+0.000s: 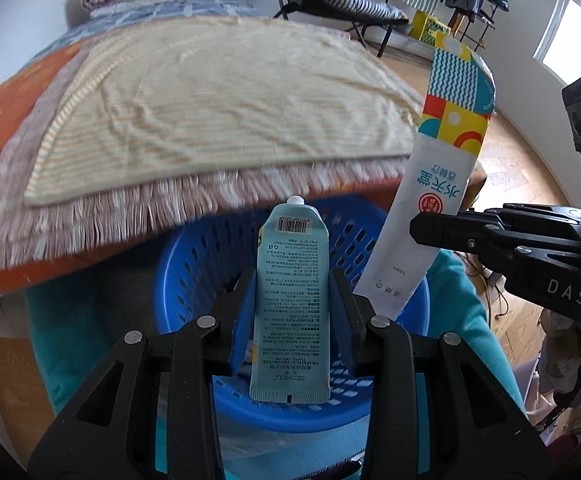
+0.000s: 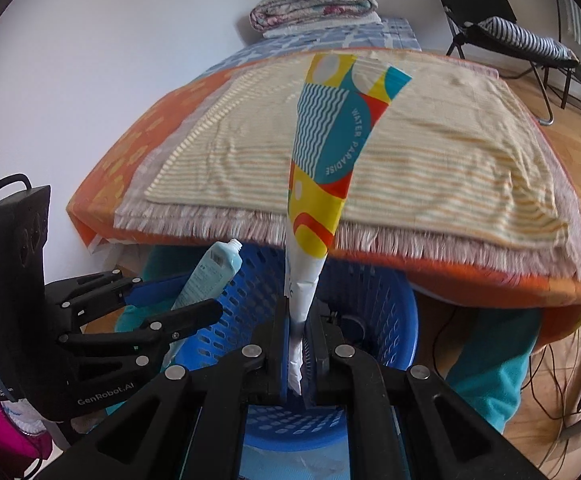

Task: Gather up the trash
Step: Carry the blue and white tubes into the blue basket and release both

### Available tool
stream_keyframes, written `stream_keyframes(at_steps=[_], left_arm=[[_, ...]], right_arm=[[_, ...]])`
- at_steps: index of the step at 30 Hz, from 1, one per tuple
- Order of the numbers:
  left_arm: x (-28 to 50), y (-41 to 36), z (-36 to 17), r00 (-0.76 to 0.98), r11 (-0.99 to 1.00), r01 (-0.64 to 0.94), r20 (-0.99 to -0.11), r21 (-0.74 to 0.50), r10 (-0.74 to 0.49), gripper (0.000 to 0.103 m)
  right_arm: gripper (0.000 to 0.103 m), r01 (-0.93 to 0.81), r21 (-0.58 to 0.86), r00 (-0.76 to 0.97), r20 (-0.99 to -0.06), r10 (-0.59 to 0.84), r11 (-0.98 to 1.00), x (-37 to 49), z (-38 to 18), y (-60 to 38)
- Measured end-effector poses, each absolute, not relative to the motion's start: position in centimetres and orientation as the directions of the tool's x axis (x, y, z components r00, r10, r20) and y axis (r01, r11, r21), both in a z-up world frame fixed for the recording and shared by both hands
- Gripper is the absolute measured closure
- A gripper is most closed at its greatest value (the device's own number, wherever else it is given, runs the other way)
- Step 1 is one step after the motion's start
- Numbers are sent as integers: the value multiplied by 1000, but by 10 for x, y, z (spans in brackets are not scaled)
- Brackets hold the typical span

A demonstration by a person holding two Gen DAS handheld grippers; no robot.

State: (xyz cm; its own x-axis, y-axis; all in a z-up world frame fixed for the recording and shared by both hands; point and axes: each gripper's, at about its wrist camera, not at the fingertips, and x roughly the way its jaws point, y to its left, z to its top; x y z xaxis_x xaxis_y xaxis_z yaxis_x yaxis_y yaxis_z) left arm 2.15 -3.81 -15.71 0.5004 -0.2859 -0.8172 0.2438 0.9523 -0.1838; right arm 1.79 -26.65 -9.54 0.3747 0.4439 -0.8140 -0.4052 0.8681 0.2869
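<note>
Trash first, biggest piece leading: long flattened wrapper [image 2: 322,148], white below, yellow, red and teal above, printed "WATER PARADISE" in a teal disc, Chinese characters on the white part in the left wrist view [image 1: 430,184]. Pinched at its lower end by right gripper [image 2: 300,344], jaws almost fully together on the thin white paper, upper end standing free over the bed edge. Next, pale blue hand cream tube [image 1: 290,304], printed "SEOMOU" and "GRAPEFRUIT FRAGRANCE HAND CREAM", barcode sticker near the uncapped white nozzle, dense small print too fine to read. Clamped by its sides between the blue pads [image 1: 242,320] of left gripper [image 1: 292,316], jaws narrow, nozzle pointing away from the camera.

Directly below both items: round blue perforated plastic basket [image 1: 194,264], beside teal fabric [image 1: 470,320]. Behind: bed with yellow striped towel [image 1: 218,112] over fringed blanket [image 1: 130,216]. On gripper bodies: "GenRobot.AI" and "DAS".
</note>
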Motion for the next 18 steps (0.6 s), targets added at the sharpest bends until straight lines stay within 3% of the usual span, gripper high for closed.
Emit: stream_keyframes(at_steps=[14, 18], left_arm=[[19, -26, -174, 469, 962, 203, -845, -182, -259, 67], [21, -25, -175, 468, 964, 193, -847, -180, -252, 66]], right_arm=[[93, -376, 293, 344, -837, 426, 879, 19, -114, -266], [76, -371, 296, 353, -832, 428, 880, 17, -113, -268]])
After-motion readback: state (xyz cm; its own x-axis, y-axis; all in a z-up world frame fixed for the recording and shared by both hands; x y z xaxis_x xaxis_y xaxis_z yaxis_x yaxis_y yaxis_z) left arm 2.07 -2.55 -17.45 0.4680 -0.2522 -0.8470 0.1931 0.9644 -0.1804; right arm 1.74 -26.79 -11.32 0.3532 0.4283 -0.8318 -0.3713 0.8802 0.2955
